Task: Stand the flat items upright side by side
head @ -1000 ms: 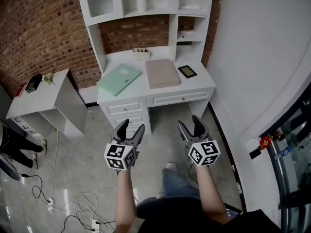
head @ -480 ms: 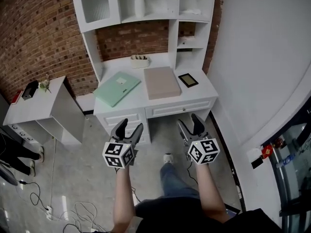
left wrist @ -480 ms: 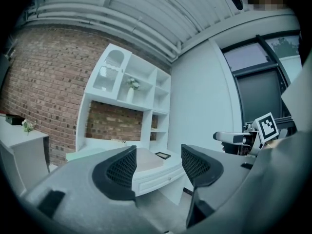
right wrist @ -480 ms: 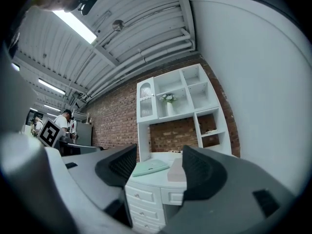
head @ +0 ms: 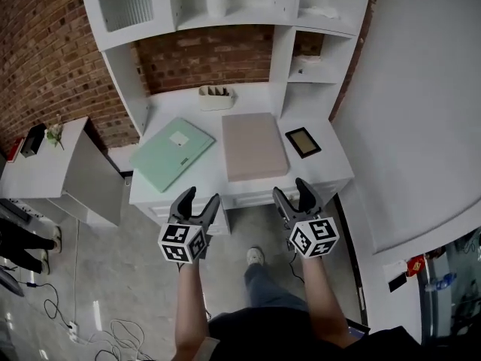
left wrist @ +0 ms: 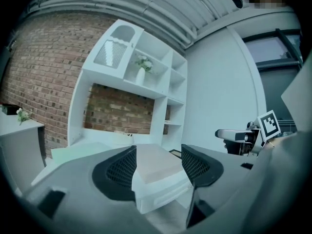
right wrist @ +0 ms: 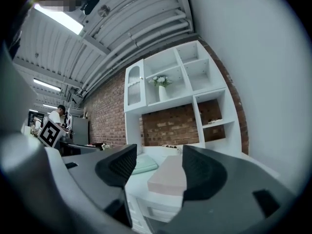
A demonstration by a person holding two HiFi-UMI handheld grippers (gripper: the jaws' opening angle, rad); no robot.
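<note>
On the white worktop (head: 323, 173), in the head view, we find a mint-green folder (head: 171, 153) lying flat on its left part. A beige box (head: 254, 146) lies flat at its middle, and the two do not touch. A small dark tablet (head: 303, 142) lies on the worktop's right part, and a white tray (head: 216, 96) sits at its back. The left hand-held gripper (head: 201, 195) and the right hand-held gripper (head: 291, 189) hang just off the worktop's front edge, above the floor, touching nothing.

In the left gripper view, we see the jaws spread wide and gripping nothing; the beige box (left wrist: 155, 159) shows between them, on the worktop beyond.

In the right gripper view, the jaws are likewise wide and empty. Between them we see the beige box (right wrist: 168, 177) and the mint-green folder (right wrist: 146, 164) flat on the worktop.
</note>
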